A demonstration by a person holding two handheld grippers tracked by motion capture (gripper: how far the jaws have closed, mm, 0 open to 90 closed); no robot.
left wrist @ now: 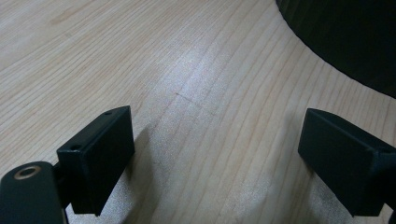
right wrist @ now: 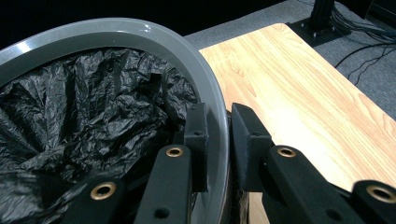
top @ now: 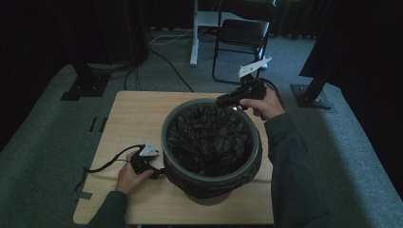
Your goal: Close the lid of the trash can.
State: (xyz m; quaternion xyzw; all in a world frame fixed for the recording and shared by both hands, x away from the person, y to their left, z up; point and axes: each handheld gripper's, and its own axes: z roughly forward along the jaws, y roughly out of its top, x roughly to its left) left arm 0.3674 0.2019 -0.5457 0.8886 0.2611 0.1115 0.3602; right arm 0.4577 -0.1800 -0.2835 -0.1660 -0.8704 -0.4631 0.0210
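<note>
Item 1: grey waste bin (top: 212,176) with black bin liner (top: 209,137), standing on wooden table (top: 128,118). Right gripper (right wrist: 218,135): jaws pinching the bin's far rim. Left gripper (left wrist: 212,163): jaws spread, low over tabletop, just beside the bin's near-left base.

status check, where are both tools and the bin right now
Right tool clamped on rim of round grey plastic bin with crumpled black liner. Left tool open over light wooden table beside bin. Nothing in the way.
</note>
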